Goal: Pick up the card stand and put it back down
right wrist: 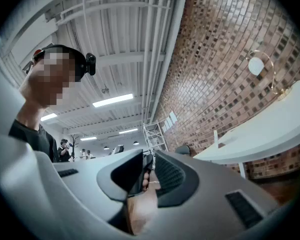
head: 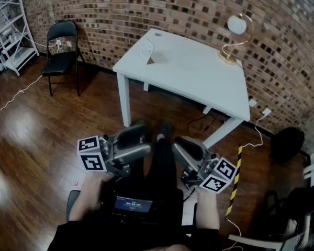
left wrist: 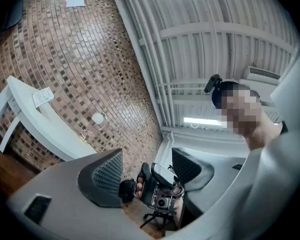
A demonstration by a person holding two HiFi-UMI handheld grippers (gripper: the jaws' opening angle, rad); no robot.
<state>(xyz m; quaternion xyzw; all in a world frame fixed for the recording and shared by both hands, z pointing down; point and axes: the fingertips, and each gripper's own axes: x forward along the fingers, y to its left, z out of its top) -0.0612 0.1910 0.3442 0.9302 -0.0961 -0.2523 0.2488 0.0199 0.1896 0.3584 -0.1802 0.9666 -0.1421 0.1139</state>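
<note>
The card stand [head: 146, 50] is a small white card holder standing near the far left corner of the white table [head: 199, 77]. It shows small in the left gripper view [left wrist: 42, 97]. Both grippers are held low in front of the person's body, well short of the table, with their jaws pointing upward. My left gripper [head: 141, 140] stands open with a wide gap [left wrist: 147, 166] and nothing in it. My right gripper [head: 182, 153] has a narrow gap between its jaws [right wrist: 149, 169] and grips nothing.
A gold desk lamp with a round white shade [head: 235, 27] stands at the table's far right corner. A black folding chair [head: 63, 46] and a white shelf [head: 8, 30] are at the left. A yellow-black striped pole [head: 234, 182] and a black bag [head: 288, 140] are at the right on the wooden floor.
</note>
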